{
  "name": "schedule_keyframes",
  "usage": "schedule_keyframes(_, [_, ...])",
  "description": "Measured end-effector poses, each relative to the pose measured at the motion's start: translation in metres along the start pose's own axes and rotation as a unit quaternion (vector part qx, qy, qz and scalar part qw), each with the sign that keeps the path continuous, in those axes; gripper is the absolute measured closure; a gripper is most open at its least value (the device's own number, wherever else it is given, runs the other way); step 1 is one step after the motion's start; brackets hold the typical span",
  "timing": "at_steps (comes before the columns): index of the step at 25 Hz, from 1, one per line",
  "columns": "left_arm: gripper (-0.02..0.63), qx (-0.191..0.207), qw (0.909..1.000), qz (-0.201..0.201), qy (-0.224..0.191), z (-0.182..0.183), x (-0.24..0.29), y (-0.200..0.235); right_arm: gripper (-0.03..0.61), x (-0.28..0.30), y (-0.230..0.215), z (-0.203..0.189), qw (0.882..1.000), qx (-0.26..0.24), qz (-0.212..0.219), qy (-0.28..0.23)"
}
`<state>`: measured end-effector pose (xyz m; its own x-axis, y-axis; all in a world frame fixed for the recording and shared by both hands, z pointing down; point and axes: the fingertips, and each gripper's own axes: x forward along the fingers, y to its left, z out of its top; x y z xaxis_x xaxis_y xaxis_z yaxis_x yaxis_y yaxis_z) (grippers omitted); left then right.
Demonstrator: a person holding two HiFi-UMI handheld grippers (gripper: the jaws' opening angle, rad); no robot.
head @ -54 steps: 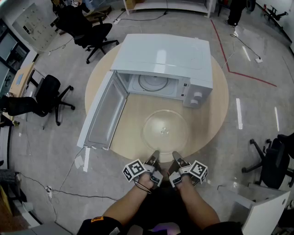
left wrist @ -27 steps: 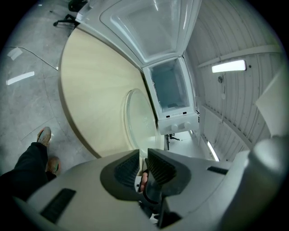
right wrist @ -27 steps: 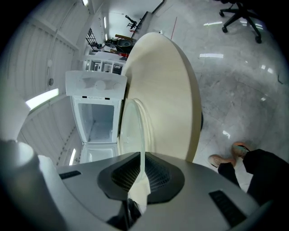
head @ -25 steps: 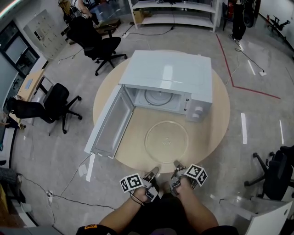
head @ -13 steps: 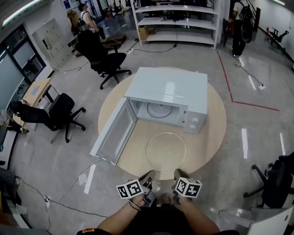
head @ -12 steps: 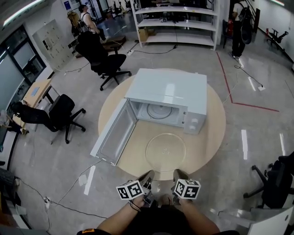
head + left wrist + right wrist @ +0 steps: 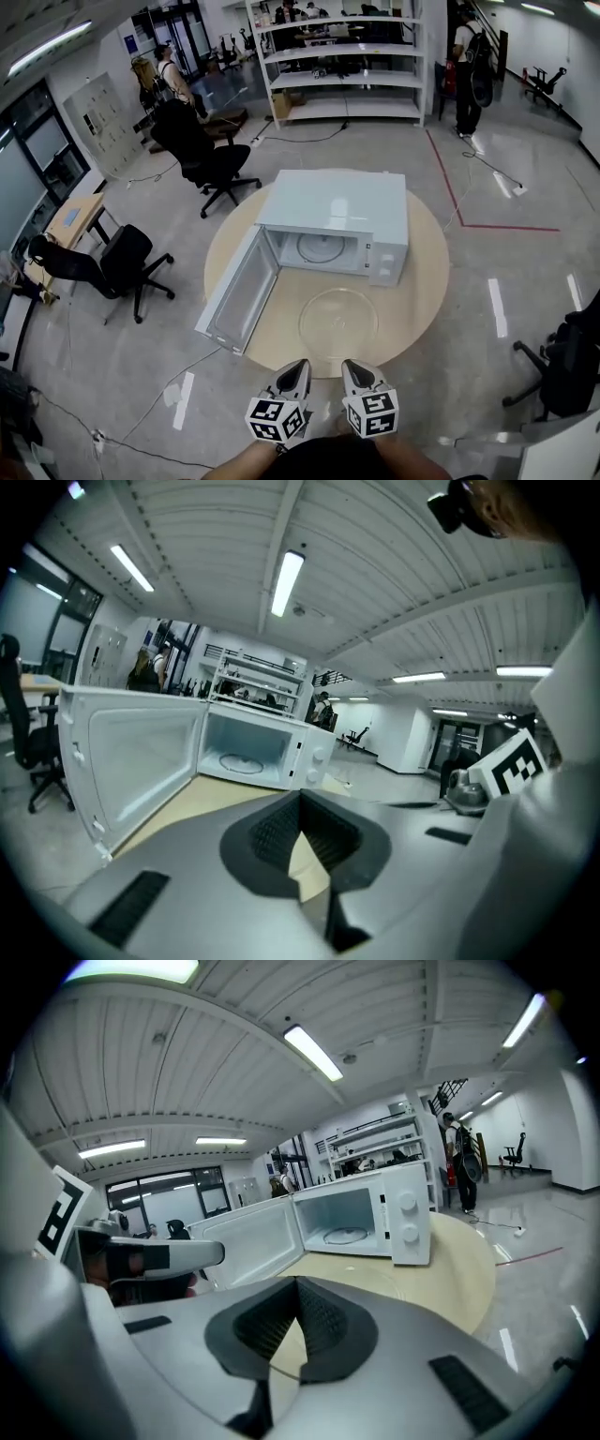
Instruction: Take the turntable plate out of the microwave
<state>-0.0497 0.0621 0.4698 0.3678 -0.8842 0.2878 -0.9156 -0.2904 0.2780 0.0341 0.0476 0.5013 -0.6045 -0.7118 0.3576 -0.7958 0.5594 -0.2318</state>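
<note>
Mostly, the person is cut off: only a strip of arms shows along the bottom edge of the head view, and the hands are hidden under the two marker cubes (image 7: 277, 419). The turntable plate (image 7: 338, 320) is clear glass and is hard to make out against the wood. In both gripper views it is largely blocked by the grippers' own grey bodies, and only a faint rim can perhaps be traced in the right gripper view. An office chair (image 7: 570, 367) at the right edge is cropped.

A round wooden table (image 7: 427, 281) is seen with a white microwave (image 7: 333, 220) set towards its far edge. The door (image 7: 239, 291) is swung wide open over the table's left edge, and the roller ring (image 7: 319, 248) is visible inside the bare cavity. Two more office chairs (image 7: 202, 155) are placed on the floor to the left, white shelving (image 7: 333, 56) is ranged along the back, and a red tape line (image 7: 469, 225) is marked on the floor to the right. People are seen standing far behind.

The plate is laid flat on the table between the microwave's front and the table's near edge, outside the cavity. The left gripper (image 7: 296, 370) and the right gripper (image 7: 354, 367) are held side by side at the near edge, apart from the plate and pointed towards it. The left gripper's jaws have just been closing and are pressed together with nothing between them. The right gripper's pads are likewise met at the tips, and nothing is pinched.
</note>
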Motion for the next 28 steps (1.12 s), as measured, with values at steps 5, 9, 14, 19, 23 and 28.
schedule_keyframes(5, [0.568,0.037,0.9992,0.002,-0.017,0.006,-0.054,-0.012,0.561,-0.028,0.035,0.001,1.0,-0.001,-0.011,-0.02])
schedule_keyframes(9, [0.568,0.036,0.9991,0.013,-0.019,-0.008,-0.107,-0.012,0.561,-0.058,0.073,-0.01,0.999,-0.011,-0.018,-0.026])
schedule_keyframes(14, [0.568,0.038,0.9988,0.009,-0.03,-0.023,-0.178,-0.021,0.561,-0.106,0.126,-0.024,0.999,-0.018,-0.029,-0.041])
schedule_keyframes(19, [0.568,0.032,0.999,-0.006,-0.03,-0.044,-0.233,-0.042,0.561,-0.154,0.163,-0.046,0.997,-0.028,-0.05,-0.047])
schedule_keyframes(23, [0.568,0.031,0.9988,-0.019,-0.033,-0.055,-0.269,-0.053,0.561,-0.181,0.186,-0.063,0.997,-0.033,-0.064,-0.039])
schedule_keyframes(28, [0.568,0.028,0.9987,-0.03,-0.031,-0.063,-0.305,-0.066,0.561,-0.212,0.214,-0.075,0.996,-0.04,-0.07,-0.027])
